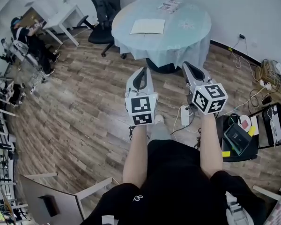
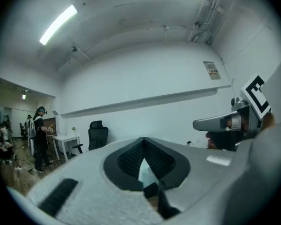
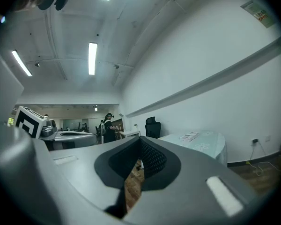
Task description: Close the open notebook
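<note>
The notebook (image 1: 148,26) lies flat with pale pages up on the round table (image 1: 187,36), which wears a light blue cloth, far ahead in the head view. My left gripper (image 1: 142,72) and right gripper (image 1: 188,65) are held side by side over the wooden floor, well short of the table, pointing level at it. Both are shut with nothing between the jaws. In the left gripper view the left gripper (image 2: 144,141) has its dark pads meeting. The right gripper (image 3: 141,142) looks the same in the right gripper view, where the table (image 3: 201,142) lies to the right.
A small printed packet (image 1: 169,5) lies at the table's far edge. A black office chair (image 1: 104,8) stands left of the table, near a white desk (image 1: 56,15) and a person (image 1: 28,36). A power strip (image 1: 185,116) and cables lie on the floor; a black stand (image 1: 239,137) is at the right.
</note>
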`<state>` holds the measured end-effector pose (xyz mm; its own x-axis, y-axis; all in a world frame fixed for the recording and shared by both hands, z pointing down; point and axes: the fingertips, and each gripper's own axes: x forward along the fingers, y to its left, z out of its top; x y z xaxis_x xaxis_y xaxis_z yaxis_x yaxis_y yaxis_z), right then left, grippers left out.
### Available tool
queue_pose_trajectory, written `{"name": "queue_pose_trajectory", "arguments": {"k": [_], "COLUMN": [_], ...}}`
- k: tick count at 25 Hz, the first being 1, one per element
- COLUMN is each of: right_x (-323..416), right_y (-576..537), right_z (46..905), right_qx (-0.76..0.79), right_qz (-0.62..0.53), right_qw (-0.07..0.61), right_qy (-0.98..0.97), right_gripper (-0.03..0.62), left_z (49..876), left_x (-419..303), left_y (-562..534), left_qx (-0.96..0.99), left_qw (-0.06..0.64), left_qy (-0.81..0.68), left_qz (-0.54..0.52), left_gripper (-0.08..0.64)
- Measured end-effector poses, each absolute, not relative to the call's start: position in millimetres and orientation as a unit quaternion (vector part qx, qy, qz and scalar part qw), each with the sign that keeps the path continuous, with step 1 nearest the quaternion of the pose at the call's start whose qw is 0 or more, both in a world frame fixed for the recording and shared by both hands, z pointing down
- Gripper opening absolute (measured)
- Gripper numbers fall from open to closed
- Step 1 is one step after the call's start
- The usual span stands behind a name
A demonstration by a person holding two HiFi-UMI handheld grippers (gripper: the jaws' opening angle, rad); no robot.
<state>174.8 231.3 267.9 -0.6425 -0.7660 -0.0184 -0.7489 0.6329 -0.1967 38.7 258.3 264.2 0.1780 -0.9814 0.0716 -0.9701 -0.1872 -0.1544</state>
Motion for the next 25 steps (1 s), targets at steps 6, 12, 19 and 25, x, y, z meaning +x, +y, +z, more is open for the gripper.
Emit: {"name": "queue_pose_trajectory", "arguments": {"k": [6,12,19,25], "right_x": [177.0,156.2,86.3,20.6], "right_y": [193.9,129.3,-0.5,-135.2], "right_z": [295.8,323.8,336.0,342.9], "right_qx": [-0.427,-0.428,-0.421,-0.425], "right_qz": [-0.094,-0.105,-0.12,-0.135], "right_qw": [0.042,0.032,0.034,0.02], "right_qy": [0.899,0.897,0.898,0.895], "right_gripper": [0.006,0.006,0.006,0.006], "left_z": [301.7,331.7,356.8,379.4], "left_x": [21.6,17.6,-58.1,-109.4], "left_y": [219.8,154.8,29.7,-104.1], "left_qx": [-0.758,-0.769,-0.758,-0.766], "left_qw": [0.005,-0.014,-0.024,-0.044], "left_qy": [0.647,0.634,0.642,0.623], "left_qz": [-0.077,-0.08,-0.117,-0.152], "left_gripper": [-0.015,-0.014,-0.014,-0.014]}}
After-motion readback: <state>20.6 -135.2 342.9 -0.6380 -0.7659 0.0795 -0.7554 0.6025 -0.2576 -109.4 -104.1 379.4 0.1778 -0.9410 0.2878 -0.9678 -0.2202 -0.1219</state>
